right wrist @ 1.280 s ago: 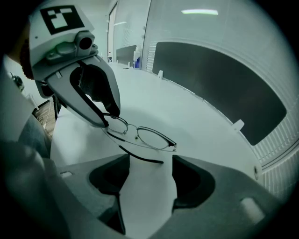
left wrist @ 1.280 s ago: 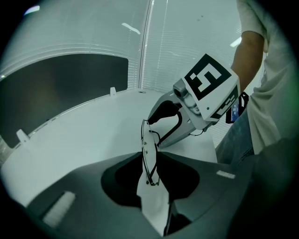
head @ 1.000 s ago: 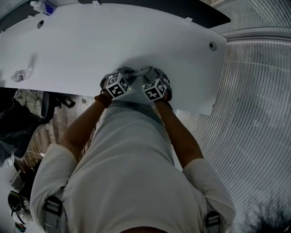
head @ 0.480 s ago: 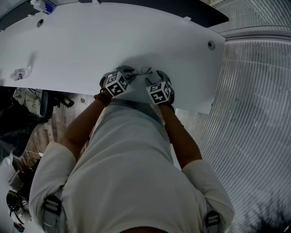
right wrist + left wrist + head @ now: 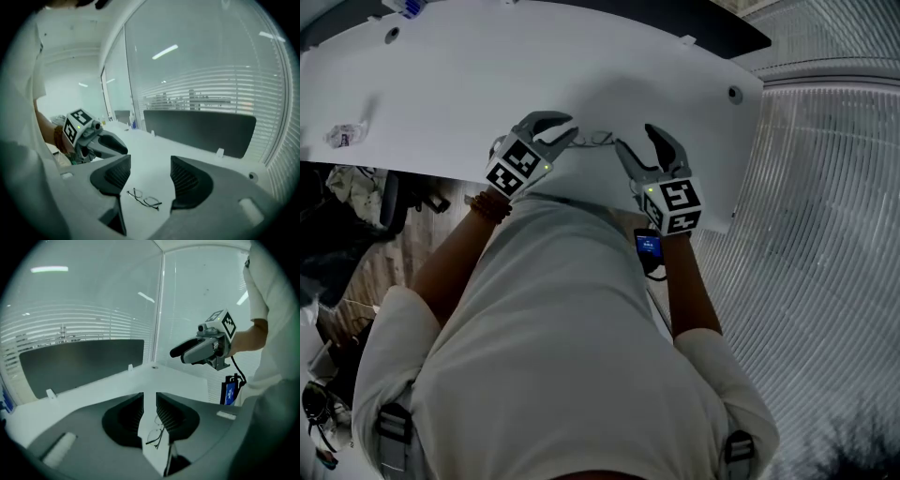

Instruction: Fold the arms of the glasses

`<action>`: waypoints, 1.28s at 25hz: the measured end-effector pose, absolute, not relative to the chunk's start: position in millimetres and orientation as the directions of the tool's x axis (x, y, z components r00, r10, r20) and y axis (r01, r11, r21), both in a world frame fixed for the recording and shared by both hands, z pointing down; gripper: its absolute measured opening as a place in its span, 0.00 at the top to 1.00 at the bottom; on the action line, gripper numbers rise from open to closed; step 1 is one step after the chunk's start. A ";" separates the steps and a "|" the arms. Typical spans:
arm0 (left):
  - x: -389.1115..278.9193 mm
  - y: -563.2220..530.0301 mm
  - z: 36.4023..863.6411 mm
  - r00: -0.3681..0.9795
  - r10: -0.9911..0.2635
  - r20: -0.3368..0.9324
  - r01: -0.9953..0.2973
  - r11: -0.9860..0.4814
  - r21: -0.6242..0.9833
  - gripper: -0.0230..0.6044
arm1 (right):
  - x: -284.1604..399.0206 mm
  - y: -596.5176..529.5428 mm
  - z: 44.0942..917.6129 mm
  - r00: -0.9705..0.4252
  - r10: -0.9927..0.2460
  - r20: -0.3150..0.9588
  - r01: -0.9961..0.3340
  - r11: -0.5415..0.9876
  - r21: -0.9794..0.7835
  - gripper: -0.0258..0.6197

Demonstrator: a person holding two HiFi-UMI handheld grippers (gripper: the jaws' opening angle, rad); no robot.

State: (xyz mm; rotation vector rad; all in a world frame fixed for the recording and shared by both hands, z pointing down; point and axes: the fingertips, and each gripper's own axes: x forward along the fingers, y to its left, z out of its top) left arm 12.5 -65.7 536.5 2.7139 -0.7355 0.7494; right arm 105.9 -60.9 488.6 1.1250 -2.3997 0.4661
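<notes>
Thin-rimmed glasses (image 5: 598, 141) lie on the white table (image 5: 441, 84) near its front edge, and their arms look folded against the frame. Both grippers hang in the air above them, apart from them. My left gripper (image 5: 561, 129) is to their left; its jaws are open and closing a little, with nothing between them. My right gripper (image 5: 642, 142) stands open to their right, also with nothing in it. In the left gripper view the glasses (image 5: 154, 436) show on the table through the gap of the jaws. In the right gripper view the glasses (image 5: 144, 199) show the same way.
A crumpled wrapper (image 5: 342, 136) lies at the table's left. A round grommet (image 5: 734, 94) sits near the right corner. A dark partition (image 5: 79, 362) runs along the far edge, with glass walls and blinds behind. A small blue-screened device (image 5: 648, 246) hangs by the right wrist.
Both grippers have risen off the table and moved apart, the right one further. The glasses, earlier hidden between them, now lie free on the table.
</notes>
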 end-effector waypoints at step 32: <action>37.5 -42.2 297.3 0.844 -0.534 0.038 -0.528 -0.817 0.232 0.96 | 51.2 -24.1 275.6 -0.713 -0.699 0.054 -0.696 0.697 -0.173 0.96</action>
